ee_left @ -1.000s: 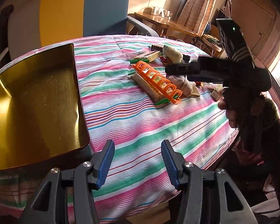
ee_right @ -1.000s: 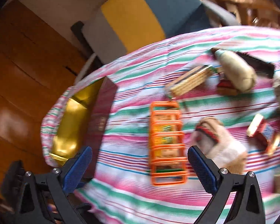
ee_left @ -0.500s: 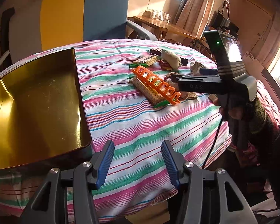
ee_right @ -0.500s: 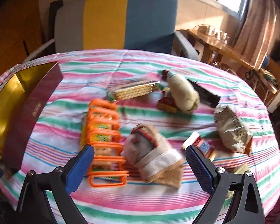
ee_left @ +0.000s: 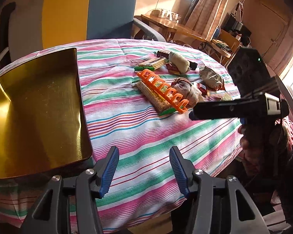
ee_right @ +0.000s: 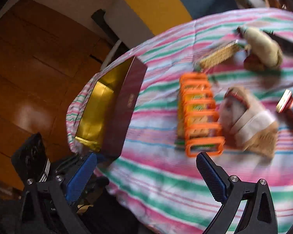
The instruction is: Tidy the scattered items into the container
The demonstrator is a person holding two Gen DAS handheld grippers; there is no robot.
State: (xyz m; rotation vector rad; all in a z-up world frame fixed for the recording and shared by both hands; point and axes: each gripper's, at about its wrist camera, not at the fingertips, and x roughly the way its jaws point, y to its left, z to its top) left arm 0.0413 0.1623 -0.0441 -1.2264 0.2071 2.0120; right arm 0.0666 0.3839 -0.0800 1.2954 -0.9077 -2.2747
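Striped cloth surface, gold-lined container at its left edge, nothing in it. My right gripper just swung back toward the orange plastic rack, jaws apart, nothing held. Left gripper has been opening, nothing between. Rack's ribbed, rigid; first pick.

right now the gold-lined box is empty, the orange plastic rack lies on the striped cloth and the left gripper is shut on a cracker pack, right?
Not quite: the left gripper is open and holds nothing, as the left wrist view shows. The gold-lined box is empty and the orange plastic rack lies on the striped cloth.
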